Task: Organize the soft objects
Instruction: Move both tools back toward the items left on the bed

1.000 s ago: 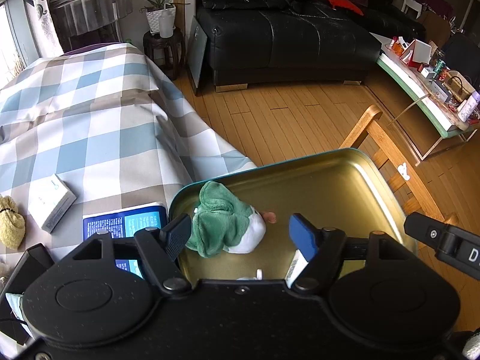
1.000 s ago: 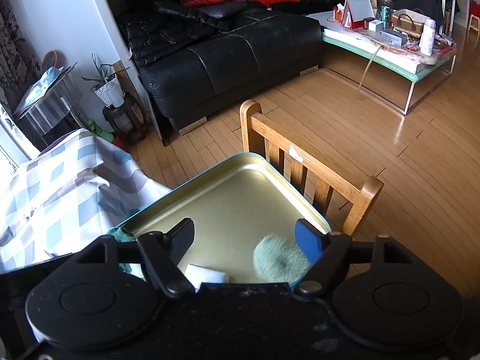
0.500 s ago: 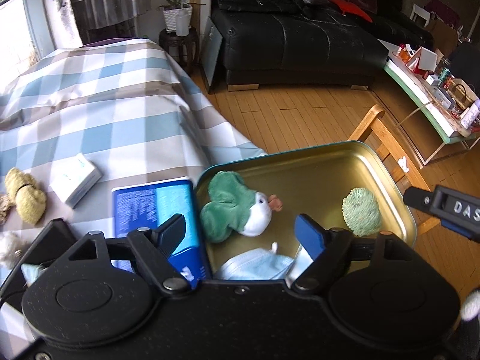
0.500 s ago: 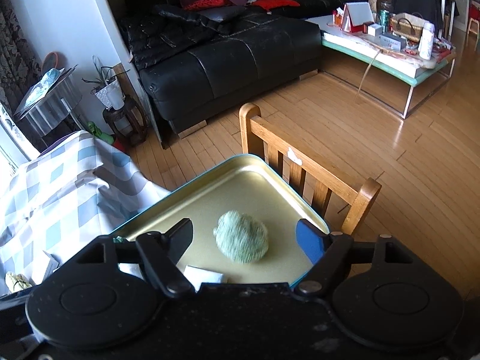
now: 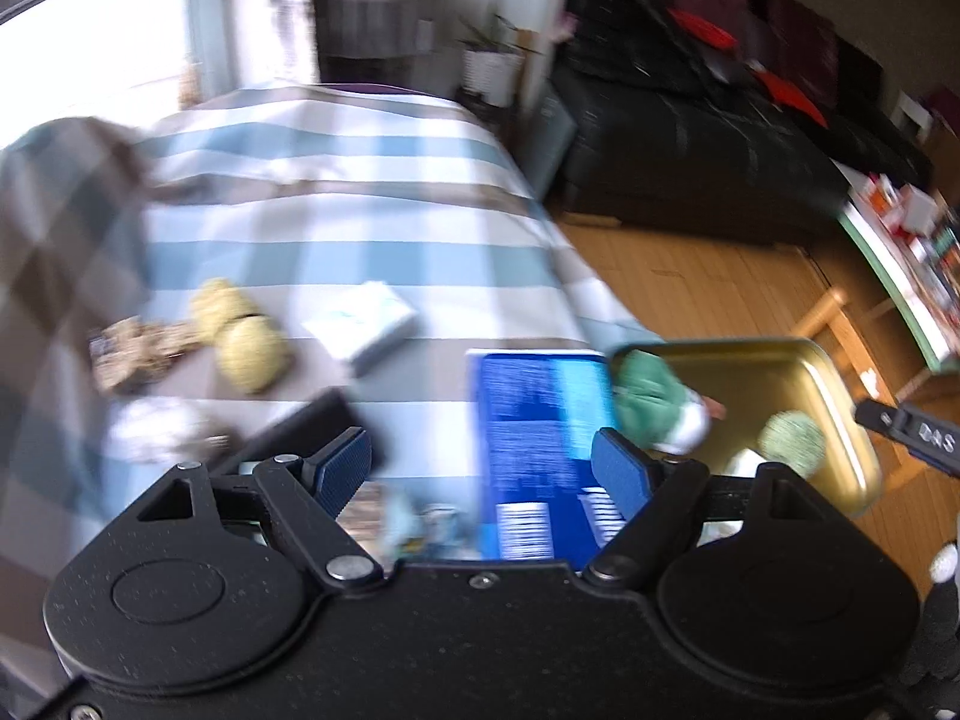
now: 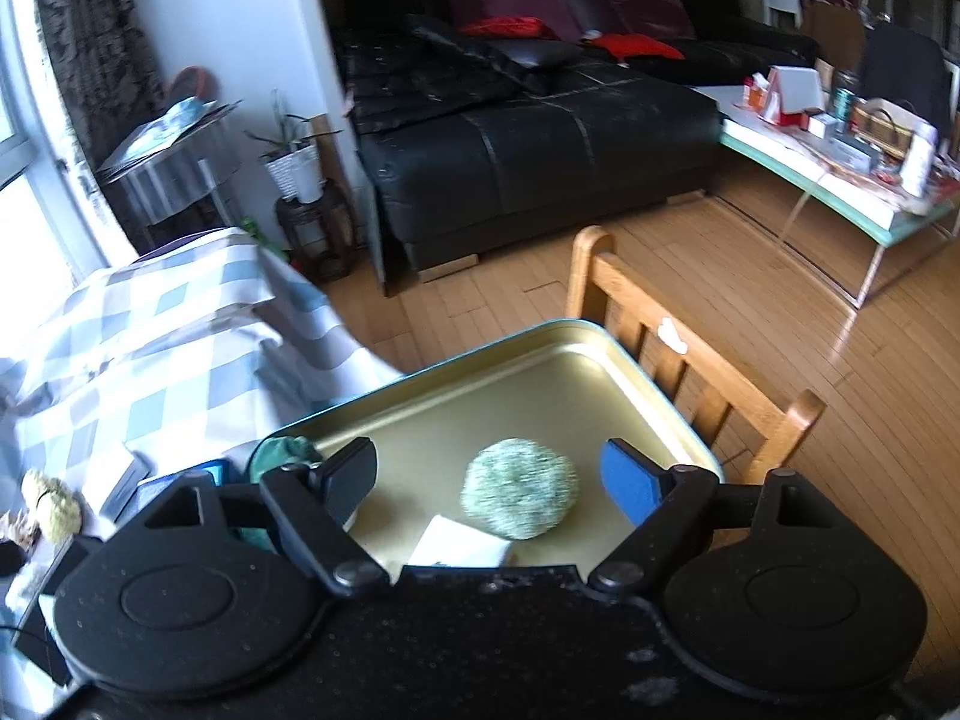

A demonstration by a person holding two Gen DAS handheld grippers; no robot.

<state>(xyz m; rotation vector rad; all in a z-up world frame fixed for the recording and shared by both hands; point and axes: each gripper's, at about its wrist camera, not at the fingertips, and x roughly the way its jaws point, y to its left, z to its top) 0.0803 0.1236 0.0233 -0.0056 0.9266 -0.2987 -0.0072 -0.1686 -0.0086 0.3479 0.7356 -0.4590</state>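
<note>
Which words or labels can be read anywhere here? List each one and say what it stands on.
"DAS": white letters on the black bar at the right edge of the left wrist view; only partly legible.
Blue rectangular printed box on the checked cloth: print too blurred to read.
White flat packet: unreadable.
Boxes on the far glass table: too small.

Gold tray (image 6: pixel 654 384), green fuzzy ball (image 6: pixel 519 495), blue-checked cloth (image 5: pixel 336 192).

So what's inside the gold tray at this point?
In the gold tray: a fuzzy green ball, a green-and-white plush at its left end, and a white item near the front edge. The right tool body covers the tray's nearest strip.
</note>
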